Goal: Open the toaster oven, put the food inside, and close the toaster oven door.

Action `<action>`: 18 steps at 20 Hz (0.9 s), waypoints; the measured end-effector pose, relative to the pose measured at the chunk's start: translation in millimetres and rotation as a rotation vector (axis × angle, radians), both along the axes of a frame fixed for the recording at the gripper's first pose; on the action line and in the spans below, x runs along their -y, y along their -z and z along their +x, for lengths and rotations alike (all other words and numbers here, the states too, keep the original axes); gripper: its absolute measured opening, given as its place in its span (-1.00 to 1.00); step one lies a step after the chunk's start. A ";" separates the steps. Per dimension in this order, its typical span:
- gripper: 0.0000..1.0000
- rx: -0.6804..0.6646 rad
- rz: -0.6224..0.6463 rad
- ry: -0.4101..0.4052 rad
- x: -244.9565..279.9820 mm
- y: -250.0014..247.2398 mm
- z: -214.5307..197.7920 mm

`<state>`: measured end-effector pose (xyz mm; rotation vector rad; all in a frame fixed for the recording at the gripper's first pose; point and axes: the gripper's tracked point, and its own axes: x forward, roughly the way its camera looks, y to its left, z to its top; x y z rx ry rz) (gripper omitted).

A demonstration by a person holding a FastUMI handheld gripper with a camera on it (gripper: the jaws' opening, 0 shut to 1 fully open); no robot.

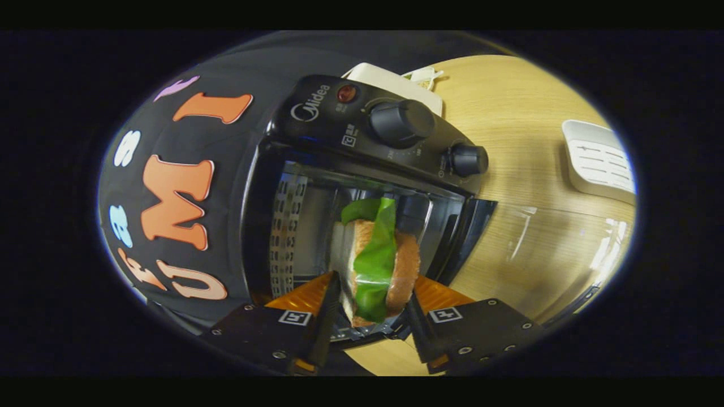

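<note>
Orange fingers [339,299] clamping sandwich [376,260]

Pale wooden table [509,113] — black cloth wall [226,169] behind it.

Toaster oven [362,186] on table [509,113], door [543,254] swung open beside it. Sandwich [376,257] between tool [370,316] fingers, both pressing on it, at oven mouth. Two knobs [401,121] along control panel. Flat device [599,161] well apart on table.
</note>
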<state>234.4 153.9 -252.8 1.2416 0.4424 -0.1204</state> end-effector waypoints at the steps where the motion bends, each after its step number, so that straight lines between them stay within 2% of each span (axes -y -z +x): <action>1: 0.29 -0.017 -0.009 -0.007 -1.3 3.2 -3.8; 3: 0.60 -0.051 -0.028 -0.022 -5.1 14.3 -5.1; 4: 0.82 -0.058 -0.037 -0.030 -6.7 16.0 -5.6; 6: 0.96 -0.049 -0.052 -0.042 -8.3 13.6 -9.8; 10: 0.97 -0.037 -0.104 -0.086 -11.2 10.7 -30.2; 18: 0.96 0.045 -0.350 -0.271 -1.6 -3.1 -127.7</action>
